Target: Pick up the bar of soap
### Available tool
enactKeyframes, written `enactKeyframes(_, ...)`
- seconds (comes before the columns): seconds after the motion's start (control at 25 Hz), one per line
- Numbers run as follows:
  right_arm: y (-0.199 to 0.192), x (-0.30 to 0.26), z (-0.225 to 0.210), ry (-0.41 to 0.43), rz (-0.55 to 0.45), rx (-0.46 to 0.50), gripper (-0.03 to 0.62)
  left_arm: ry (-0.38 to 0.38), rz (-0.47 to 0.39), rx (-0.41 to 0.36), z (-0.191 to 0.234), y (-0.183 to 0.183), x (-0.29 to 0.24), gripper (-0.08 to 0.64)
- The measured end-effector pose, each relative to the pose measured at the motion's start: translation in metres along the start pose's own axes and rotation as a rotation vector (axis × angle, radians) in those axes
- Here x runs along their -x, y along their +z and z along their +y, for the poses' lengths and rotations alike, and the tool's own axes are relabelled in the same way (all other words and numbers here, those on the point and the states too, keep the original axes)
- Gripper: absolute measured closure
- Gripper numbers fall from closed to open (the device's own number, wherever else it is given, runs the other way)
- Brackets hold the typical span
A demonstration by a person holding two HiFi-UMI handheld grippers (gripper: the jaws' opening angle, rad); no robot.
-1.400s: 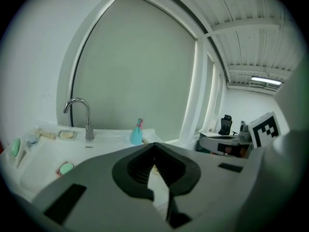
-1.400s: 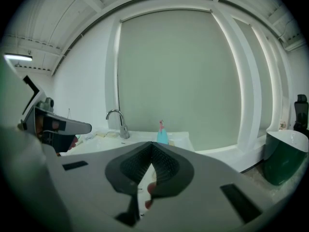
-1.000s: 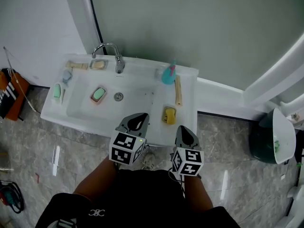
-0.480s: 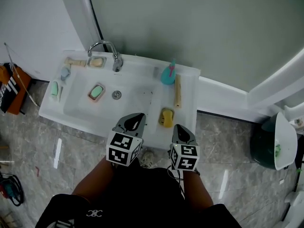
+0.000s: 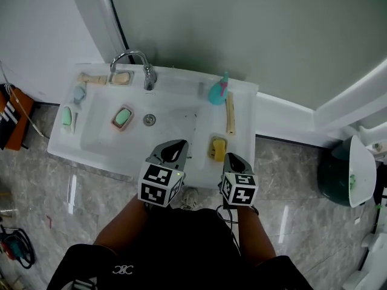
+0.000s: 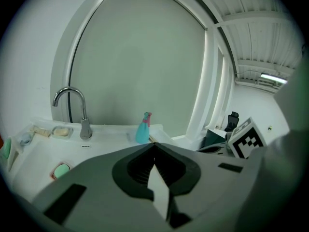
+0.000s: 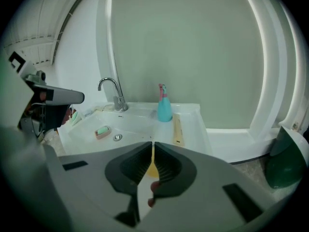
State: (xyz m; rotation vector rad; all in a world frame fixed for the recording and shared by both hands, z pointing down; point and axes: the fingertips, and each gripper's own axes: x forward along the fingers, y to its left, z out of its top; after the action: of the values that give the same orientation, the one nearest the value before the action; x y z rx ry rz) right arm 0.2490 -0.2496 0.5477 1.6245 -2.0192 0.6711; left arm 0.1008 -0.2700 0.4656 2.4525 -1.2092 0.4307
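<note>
From my head view, my left hand-held gripper (image 5: pixel 174 151) and my right hand-held gripper (image 5: pixel 233 161) hang side by side just short of the near edge of the white sink (image 5: pixel 181 168), touching nothing. I count two bars of soap there. One is a green bar of soap (image 5: pixel 123 118) in a pink dish down in the basin, left of the drain (image 5: pixel 149 119) and well apart from both grippers. The other is a pale bar of soap (image 5: pixel 123 78) in a dish on the back rim beside the single tap (image 5: pixel 145 71). On the right rim I see one teal spray bottle (image 5: pixel 217 92), one wooden stick (image 5: pixel 230 115) and one yellow sponge (image 5: pixel 217 148); the sponge lies just ahead of my right hand-held gripper. In the left gripper view, my left hand-held gripper (image 6: pixel 154 146) has its jaws pressed together with nothing between them; the green bar of soap (image 6: pixel 61 170) sits low at the left and the pale bar of soap (image 6: pixel 60 131) lies beside the tap (image 6: pixel 82 115). In the right gripper view, my right hand-held gripper (image 7: pixel 152 146) is likewise drawn together and empty. Only a thin slit is left between the jaws, and the yellow sponge (image 7: pixel 151 170) shows through it. The green bar of soap (image 7: pixel 102 131) is off to the left in the basin.
</note>
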Motion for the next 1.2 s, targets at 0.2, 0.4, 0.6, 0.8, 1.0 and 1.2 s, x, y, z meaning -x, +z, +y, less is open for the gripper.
enactKeyframes(0.2, -0.008, -0.025, 0.005, 0.018, 0.104, 0.018, 0.528, -0.043, 0.002, 0.002, 0.013, -0.001, -0.002, 0.551)
enactKeyframes(0.4, -0.018, -0.046, 0.005, 0.027, 0.228, 0.033, 0.471, -0.076, 0.010, 0.008, 0.027, -0.003, -0.001, 0.551)
enactKeyframes(0.6, -0.029, -0.063, -0.003, 0.014, 0.348, 0.066, 0.445, -0.098, 0.012, 0.013, 0.041, -0.002, -0.003, 0.551)
enactKeyframes(0.8, -0.043, -0.078, -0.005, 0.042, 0.508, 0.149, 0.440, -0.116, 0.012, 0.018, 0.055, 0.001, -0.007, 0.551)
enactKeyframes(1.0, -0.048, -0.088, -0.009, 0.029, 0.596, 0.184, 0.434, -0.119, 0.005, 0.037, 0.071, 0.002, -0.008, 0.551)
enactKeyframes(1.2, -0.053, -0.093, -0.011, 0.033, 0.658, 0.149, 0.417, -0.133, 0.003, 0.057, 0.079, -0.001, -0.008, 0.551)
